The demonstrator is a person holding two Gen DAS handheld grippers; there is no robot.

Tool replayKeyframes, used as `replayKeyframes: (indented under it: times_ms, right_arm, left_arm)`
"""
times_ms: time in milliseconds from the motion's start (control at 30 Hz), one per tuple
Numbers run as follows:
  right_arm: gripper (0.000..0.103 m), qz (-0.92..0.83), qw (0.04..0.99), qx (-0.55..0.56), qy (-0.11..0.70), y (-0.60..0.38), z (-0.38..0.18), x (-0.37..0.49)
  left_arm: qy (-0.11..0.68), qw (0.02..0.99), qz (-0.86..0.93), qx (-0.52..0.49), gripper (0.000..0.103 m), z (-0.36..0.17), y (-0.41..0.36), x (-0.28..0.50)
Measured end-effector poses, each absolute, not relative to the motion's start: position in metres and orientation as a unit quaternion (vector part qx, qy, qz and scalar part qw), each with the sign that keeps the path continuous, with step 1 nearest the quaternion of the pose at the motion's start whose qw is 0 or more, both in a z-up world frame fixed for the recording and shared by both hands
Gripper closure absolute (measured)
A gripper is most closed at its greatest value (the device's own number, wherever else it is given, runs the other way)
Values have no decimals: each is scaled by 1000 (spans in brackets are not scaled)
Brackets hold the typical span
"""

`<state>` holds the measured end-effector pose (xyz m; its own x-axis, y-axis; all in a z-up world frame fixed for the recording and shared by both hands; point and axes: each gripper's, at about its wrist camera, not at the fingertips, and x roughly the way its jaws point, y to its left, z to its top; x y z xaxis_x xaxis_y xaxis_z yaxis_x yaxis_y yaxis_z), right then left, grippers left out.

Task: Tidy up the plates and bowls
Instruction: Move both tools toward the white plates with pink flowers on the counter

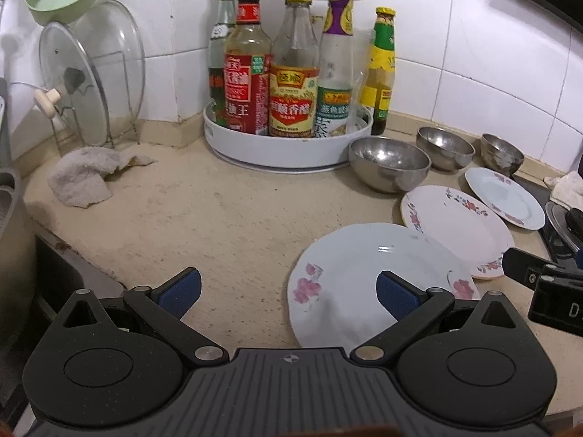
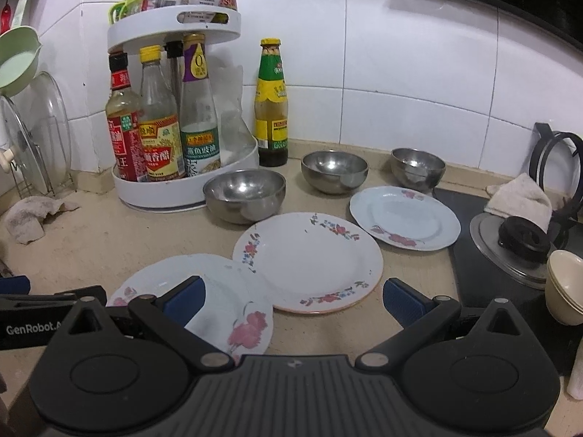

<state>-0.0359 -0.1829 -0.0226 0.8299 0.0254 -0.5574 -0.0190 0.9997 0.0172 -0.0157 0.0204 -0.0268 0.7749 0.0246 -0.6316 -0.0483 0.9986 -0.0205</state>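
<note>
- Plates first: three flowered plates lie flat on the desk [image 2: 109,240] in a diagonal row. The middle plate [image 2: 309,262] is the broadest, and its rim seems to overlap the near plate [image 2: 226,302]; the far plate [image 2: 404,218] lies just apart, with one edge on or at the dark stovetop [image 2: 473,255]. A flat plate gives you little lip to catch, so a shallow bite on the rim could slip and drop it, chipping it or the one beneath.
- Lift the near plate carelessly and, where the rims overlap, you may drag or tip the middle plate with it.
- Three steel bowls stand behind the plates: the near bowl [image 2: 244,195] just beside the white bottle turntable [image 2: 182,196], the middle bowl [image 2: 334,171], the far bowl [image 2: 418,167]. Smooth round walls can squirt out of a pinch, and a wide swing could knock the oyster-sauce bottle [image 2: 271,109] standing loose on the desk.
- The cream cups [image 2: 563,284] and pot lid [image 2: 510,251] at your right are easy to clip.
- Your left gripper [image 1: 288,293] has its jaws spread wide, holding nothing, hovering at the near plate's edge; I cannot tell whether a pad touches it.
- Your right gripper [image 2: 293,296] is likewise spread wide and empty, above the near and middle plates.
</note>
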Motion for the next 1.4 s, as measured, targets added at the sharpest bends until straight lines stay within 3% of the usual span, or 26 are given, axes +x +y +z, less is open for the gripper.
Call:
replayKeyframes:
  times_ms: [1400]
  right_arm:
    - [1, 4, 954, 12, 300, -184, -26, -23]
  left_arm:
    - [353, 936, 10, -17, 0, -34, 17, 9]
